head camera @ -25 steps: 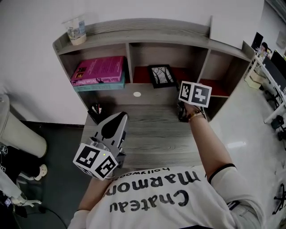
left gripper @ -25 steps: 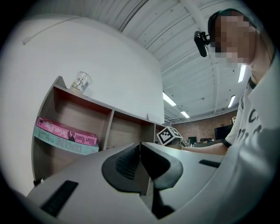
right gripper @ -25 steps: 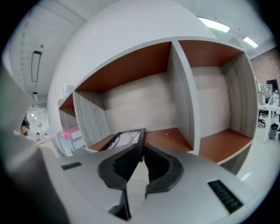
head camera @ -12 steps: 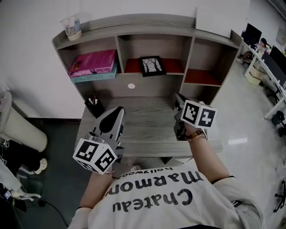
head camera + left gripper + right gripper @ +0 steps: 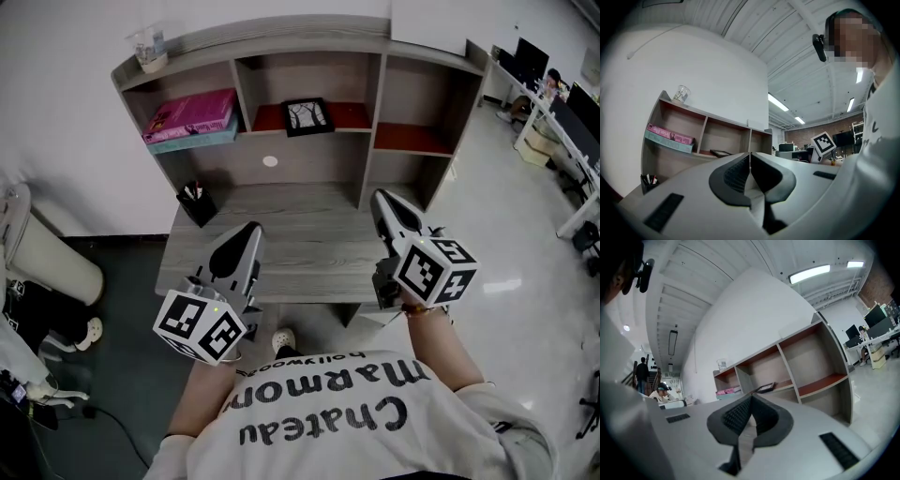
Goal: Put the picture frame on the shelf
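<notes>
Picture frame (image 5: 307, 116) sat in the shelf's (image 5: 281, 37) middle bay. I saw the right gripper (image 5: 379, 198) had drawn back from it to the desk's (image 5: 309, 239) front edge, jaws together, empty. Left gripper (image 5: 251, 229) likewise closed on nothing.

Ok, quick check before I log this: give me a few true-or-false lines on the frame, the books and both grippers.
1. The picture frame sits in the middle compartment of the shelf. True.
2. The right gripper grips the frame. False: it is shut on nothing, clear of the shelf.
3. The pink books share the frame's compartment. False: they are in the left one.
4. The left gripper is shut and empty. True.
</notes>
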{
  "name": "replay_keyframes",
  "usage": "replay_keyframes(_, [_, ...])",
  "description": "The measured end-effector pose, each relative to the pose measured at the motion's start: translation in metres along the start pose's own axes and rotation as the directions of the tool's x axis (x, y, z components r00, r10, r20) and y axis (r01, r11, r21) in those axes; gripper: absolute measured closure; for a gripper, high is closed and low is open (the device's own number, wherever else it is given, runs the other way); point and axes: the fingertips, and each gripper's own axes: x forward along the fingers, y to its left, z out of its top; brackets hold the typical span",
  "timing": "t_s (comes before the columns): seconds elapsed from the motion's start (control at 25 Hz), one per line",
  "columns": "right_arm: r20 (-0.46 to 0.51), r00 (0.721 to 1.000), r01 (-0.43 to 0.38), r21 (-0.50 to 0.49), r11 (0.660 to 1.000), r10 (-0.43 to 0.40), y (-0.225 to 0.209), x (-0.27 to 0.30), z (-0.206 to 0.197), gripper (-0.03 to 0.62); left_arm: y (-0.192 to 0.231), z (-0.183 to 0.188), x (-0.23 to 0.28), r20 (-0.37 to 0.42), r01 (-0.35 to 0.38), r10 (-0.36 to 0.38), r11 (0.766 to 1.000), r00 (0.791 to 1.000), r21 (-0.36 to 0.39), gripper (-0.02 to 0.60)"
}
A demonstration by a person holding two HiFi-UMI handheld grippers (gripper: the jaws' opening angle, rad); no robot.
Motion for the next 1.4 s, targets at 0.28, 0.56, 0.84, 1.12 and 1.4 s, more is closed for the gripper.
replay_keyframes(0.28, [0.013, 1.0, -0.015, -0.03, 0.999, 0.016, 0.005, -0.03, -0.006, 0.586, -0.022, -0.015, -0.013, -0.025, 0.005, -0.006, 1.0, 1.0, -0.029, 0.558])
replay_keyframes(0.56, [-0.016, 1.0, 0.018, -0.098, 0.995, -0.019, 0.0, -0.047, -0.01, 0.586, -0.035, -0.022, -0.019, -0.041, 0.014, -0.016, 0.999, 0.999, -0.04, 0.558])
replay_keyframes(0.84, [-0.033, 0.999, 0.029, -0.107, 0.994, -0.033, -0.004, -0.058, -0.016, 0.586, -0.047, -0.026, -0.022, -0.044, 0.025, -0.026, 0.999, 0.999, -0.041, 0.558])
replay_keyframes(1.12, [-0.053, 0.997, 0.053, -0.149, 0.987, -0.062, -0.011, -0.064, -0.022, 0.586, -0.051, -0.028, -0.028, -0.044, 0.014, -0.016, 0.999, 0.999, -0.046, 0.558])
replay_keyframes(1.4, [-0.065, 0.995, 0.067, -0.125, 0.99, -0.075, -0.019, -0.069, -0.027, 0.586, -0.05, -0.033, -0.035, -0.047, 0.005, -0.009, 0.997, 0.999, -0.083, 0.558])
